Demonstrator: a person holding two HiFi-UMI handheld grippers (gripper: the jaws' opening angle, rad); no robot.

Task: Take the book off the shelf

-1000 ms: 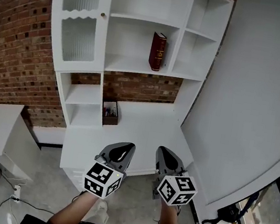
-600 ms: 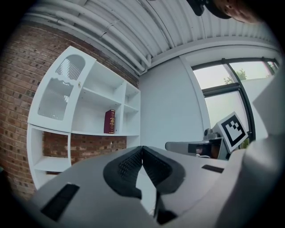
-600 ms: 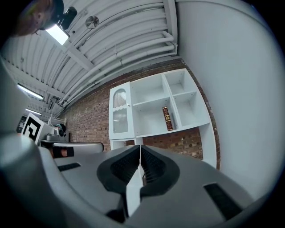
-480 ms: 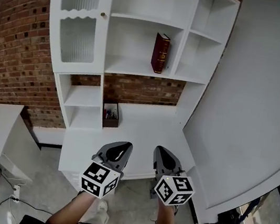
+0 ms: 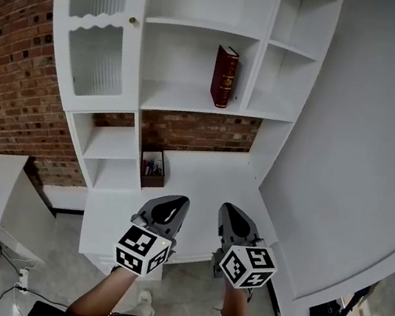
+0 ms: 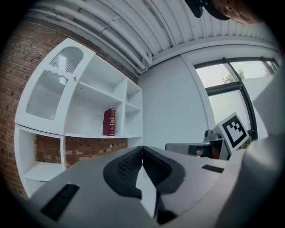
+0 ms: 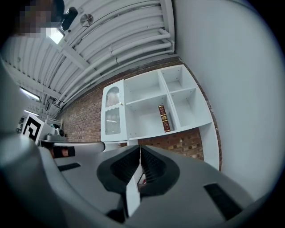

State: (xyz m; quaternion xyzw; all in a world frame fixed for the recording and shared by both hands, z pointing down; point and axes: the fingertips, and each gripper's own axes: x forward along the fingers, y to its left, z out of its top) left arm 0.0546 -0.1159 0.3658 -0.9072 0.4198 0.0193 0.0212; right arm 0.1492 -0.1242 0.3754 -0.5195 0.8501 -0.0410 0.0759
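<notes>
While the book stands on its shelf, left claw and right claw are clenched

Grey left gripper and right gripper, black ribbed fingers, each with a white cube of black square markers

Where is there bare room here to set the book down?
The desk top right of the small brown box is bare, as is the shelf board left of the red book. Only the box corner is crowded.

Dark red book (gold bands) — white shelf, red-brick wall
</notes>
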